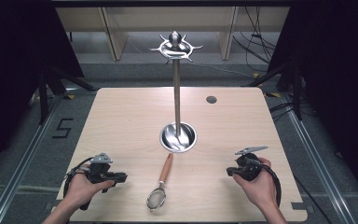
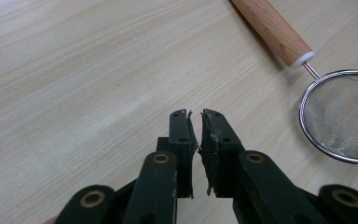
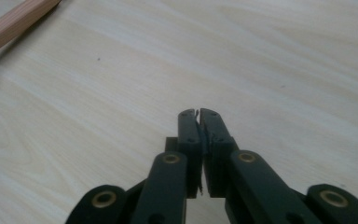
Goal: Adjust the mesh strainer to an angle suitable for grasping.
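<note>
A small mesh strainer with a wooden handle lies near the front middle of the wooden table, mesh end toward me. Behind it stands a metal stand with a round dish base and a crown of hooks. My left gripper rests at the front left, pointing right at the strainer. In the left gripper view its jaws are together with only a thin slit and nothing between them; the strainer lies to the right. My right gripper sits at the front right, shut and empty.
A small dark round hole marks the table's far right. Beyond the table are a grey floor with rails, cables and light shelving. Dark curtains hang on both sides.
</note>
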Tool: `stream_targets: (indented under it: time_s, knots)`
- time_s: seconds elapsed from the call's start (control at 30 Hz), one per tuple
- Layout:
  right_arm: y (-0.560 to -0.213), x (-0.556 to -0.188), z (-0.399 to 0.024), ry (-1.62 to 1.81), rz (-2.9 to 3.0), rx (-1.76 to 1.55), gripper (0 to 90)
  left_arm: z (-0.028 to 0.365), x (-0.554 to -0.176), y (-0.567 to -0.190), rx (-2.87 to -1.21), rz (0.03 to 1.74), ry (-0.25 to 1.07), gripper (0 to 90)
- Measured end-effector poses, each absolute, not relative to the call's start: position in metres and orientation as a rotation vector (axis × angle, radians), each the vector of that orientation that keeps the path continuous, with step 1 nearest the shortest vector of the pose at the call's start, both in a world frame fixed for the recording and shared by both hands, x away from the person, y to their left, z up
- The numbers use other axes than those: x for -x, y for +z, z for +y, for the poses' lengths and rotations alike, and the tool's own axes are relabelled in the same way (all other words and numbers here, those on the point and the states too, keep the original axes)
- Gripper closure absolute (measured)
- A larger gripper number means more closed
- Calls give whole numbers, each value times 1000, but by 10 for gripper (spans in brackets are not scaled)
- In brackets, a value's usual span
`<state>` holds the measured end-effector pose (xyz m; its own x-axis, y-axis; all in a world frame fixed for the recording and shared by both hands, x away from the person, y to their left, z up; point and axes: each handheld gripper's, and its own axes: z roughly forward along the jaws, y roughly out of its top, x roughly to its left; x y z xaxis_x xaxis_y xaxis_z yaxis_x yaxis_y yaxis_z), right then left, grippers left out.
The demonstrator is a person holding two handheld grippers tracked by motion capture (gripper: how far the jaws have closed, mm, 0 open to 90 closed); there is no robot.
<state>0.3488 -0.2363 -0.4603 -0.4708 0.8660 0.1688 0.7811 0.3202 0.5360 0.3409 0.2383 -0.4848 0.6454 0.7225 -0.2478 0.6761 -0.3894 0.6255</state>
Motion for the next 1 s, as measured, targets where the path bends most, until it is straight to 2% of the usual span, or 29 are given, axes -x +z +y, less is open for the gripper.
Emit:
stream_targets:
  time_s: [0.2, 0.3, 0.57, 0.8, 1.0]
  knots:
    - [-465, -352, -235, 869, 2403, -1533, 796, 233, -342, -483, -2130, 1121, 55, 887]
    - [-464, -352, -236, 842, 2414, -1527, 781, 228, -343, -481, -2110, 1142, 45, 889]
    - [-462, -355, -228, 848, 2400, -1563, 779, 194, -366, -481, -2183, 1158, 23, 891]
    - [-463, -356, -226, 830, 2452, -1522, 766, 161, -389, -480, -2332, 1081, 14, 891]
    - [-464, -353, -225, 844, 2464, -1536, 747, 134, -391, -486, -2360, 1060, 17, 891]
